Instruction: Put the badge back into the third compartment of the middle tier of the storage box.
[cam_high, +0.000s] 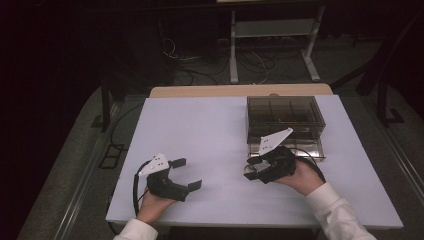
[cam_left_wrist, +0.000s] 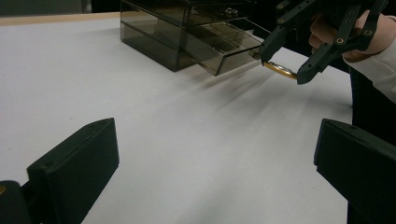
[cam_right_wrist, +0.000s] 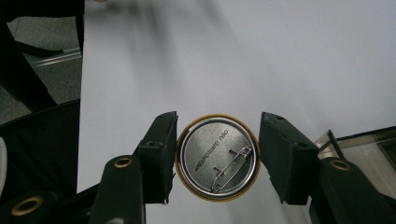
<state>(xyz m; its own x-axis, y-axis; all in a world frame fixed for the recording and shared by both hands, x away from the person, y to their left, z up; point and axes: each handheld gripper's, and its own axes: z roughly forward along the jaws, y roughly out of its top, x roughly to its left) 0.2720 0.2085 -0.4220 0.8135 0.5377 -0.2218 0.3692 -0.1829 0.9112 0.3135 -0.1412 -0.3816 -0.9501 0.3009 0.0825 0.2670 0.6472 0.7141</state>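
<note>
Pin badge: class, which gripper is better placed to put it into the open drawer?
Right. The right gripper already clamps the pin badge by its rim beside the open drawer; the left gripper rests open, farther away.

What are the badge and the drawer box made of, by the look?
Badge: likely pressed metal, a dull silver back with a wire pin and a gold rim. Drawer box: probably smoked clear plastic, since the dividers show through its glossy walls.
</note>
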